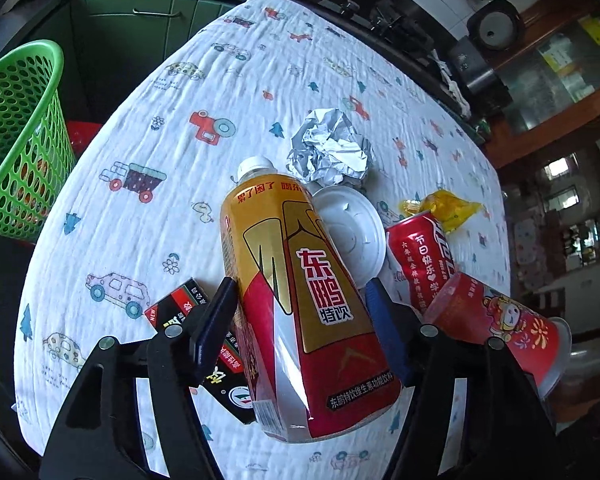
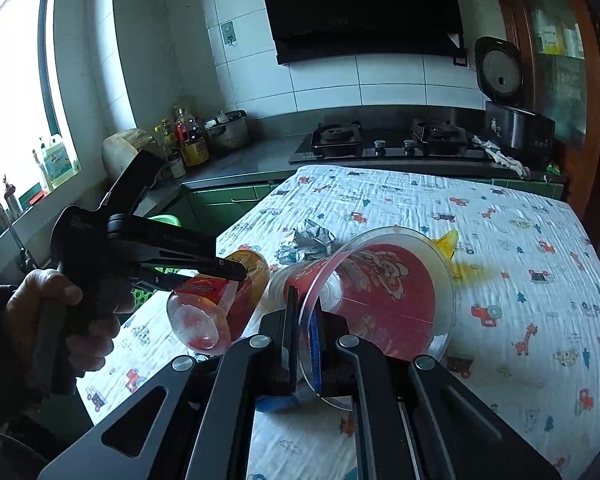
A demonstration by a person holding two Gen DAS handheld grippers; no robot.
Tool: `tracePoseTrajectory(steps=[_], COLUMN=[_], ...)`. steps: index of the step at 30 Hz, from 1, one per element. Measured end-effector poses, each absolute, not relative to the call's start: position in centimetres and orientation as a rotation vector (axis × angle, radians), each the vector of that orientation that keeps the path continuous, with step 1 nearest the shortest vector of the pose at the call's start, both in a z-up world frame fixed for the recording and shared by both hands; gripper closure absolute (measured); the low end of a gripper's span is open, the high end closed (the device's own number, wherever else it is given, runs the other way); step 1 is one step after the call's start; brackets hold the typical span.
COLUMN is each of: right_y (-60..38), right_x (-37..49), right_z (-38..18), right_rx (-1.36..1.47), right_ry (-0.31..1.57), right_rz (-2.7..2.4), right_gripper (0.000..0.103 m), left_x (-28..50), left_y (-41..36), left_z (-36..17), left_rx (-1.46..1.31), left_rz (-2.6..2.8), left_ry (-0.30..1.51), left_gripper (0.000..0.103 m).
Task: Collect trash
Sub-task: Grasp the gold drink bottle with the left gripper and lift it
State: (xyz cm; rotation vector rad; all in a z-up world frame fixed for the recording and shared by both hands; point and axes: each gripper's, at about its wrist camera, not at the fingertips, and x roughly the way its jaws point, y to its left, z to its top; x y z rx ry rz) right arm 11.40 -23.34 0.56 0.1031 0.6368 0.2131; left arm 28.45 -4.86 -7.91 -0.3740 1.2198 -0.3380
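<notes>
Above the near edge of the cloth-covered table (image 1: 148, 216), a drink bottle (image 1: 300, 300) is clamped by the left gripper (image 1: 300, 320) and a plastic cup (image 2: 380, 292) is pinched at its rim by the right gripper (image 2: 304, 340), presumably for the green basket (image 1: 16, 136) at far left.

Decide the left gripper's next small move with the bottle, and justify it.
Probably carry it toward the green basket: the left gripper already has the bottle between its pads, seemingly lifted off the table, and the basket stands beside it.

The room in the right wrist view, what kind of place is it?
Most likely a home kitchen: a gas hob with a range hood above it, a rice cooker, and oil bottles on the counter.
</notes>
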Motion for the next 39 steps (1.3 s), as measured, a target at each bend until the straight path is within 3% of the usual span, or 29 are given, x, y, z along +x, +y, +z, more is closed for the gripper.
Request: tracePoseTrajectory(steps=[7, 8, 9, 17, 19, 24, 32, 39], right_y=[-21.9, -21.6, -21.3, -19.2, -19.2, -19.6, -20.8, -21.5], right_x=[12.4, 12.7, 12.9, 13.7, 13.7, 13.4, 12.7, 12.2], right_z=[1.0, 1.1, 1.1, 1.0, 0.8, 0.8, 0.7, 0.5], right_rx=[0.085, 0.083, 0.079, 0.060, 0.062, 0.068, 0.073, 0.079], right_ry=[0.628, 0.628, 0.627, 0.631, 0.637, 0.636, 0.636, 0.649], right_rz=[0.247, 0.256, 0.264, 0.304, 0.302, 0.288, 0.265, 0.247], right_gripper=[0.098, 0.098, 0.098, 0.098, 0.098, 0.098, 0.097, 0.097], left_x=[28.1, 28.1, 28.2, 28.1, 27.8, 26.7, 24.7, 24.6], left_y=[-1.9, -1.4, -0.9, -0.8, -1.2, -1.8, -3.7, -5.2], left_z=[-5.4, -5.2, -5.0, -7.7, -7.8, -7.4, -7.5, -8.7], left_rx=[-0.395, -0.401, -0.406, -0.389, -0.353, -0.267, -0.097, -0.009], left_rz=[-0.361, -0.362, -0.365, -0.456, -0.477, -0.520, -0.581, -0.567], left_ry=[1.153, 1.147, 1.143, 1.214, 1.214, 1.200, 1.199, 1.235], left_gripper=[0.044, 0.048, 0.067, 0.073, 0.069, 0.036, 0.027, 0.026])
